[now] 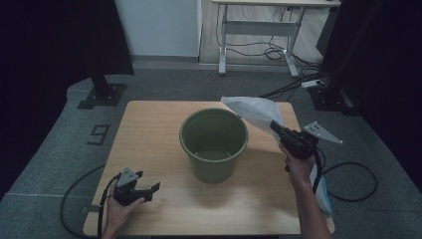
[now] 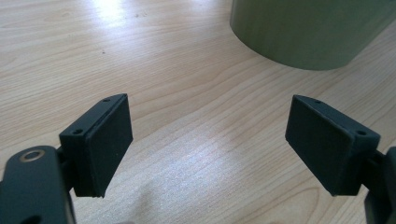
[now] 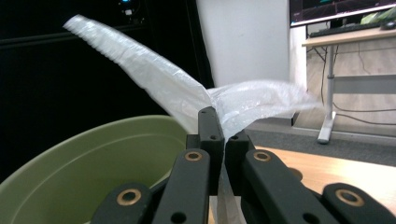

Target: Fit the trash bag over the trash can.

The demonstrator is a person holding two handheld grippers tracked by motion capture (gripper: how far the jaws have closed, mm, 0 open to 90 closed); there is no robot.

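Note:
A green bucket (image 1: pixel 214 144) stands upright in the middle of the wooden table (image 1: pixel 149 129), its inside bare. My right gripper (image 1: pixel 276 128) is raised just right of the bucket's rim, shut on a thin clear plastic bag (image 1: pixel 255 110) that fans up and left over the rim. In the right gripper view the bag (image 3: pixel 187 95) sticks up from between my closed fingertips (image 3: pixel 223 126), with the bucket (image 3: pixel 93 163) below. My left gripper (image 1: pixel 149 191) rests low at the table's front left, open with nothing between its pads (image 2: pixel 105 144); the bucket's wall (image 2: pixel 308 32) lies ahead of it.
A blue-and-white flat object (image 1: pixel 323 194) hangs at the table's right edge behind my right forearm. Cables (image 1: pixel 348 184) trail over the grey floor. A stand base (image 1: pixel 102 94) sits beyond the far left corner, a desk frame (image 1: pixel 259 35) farther back.

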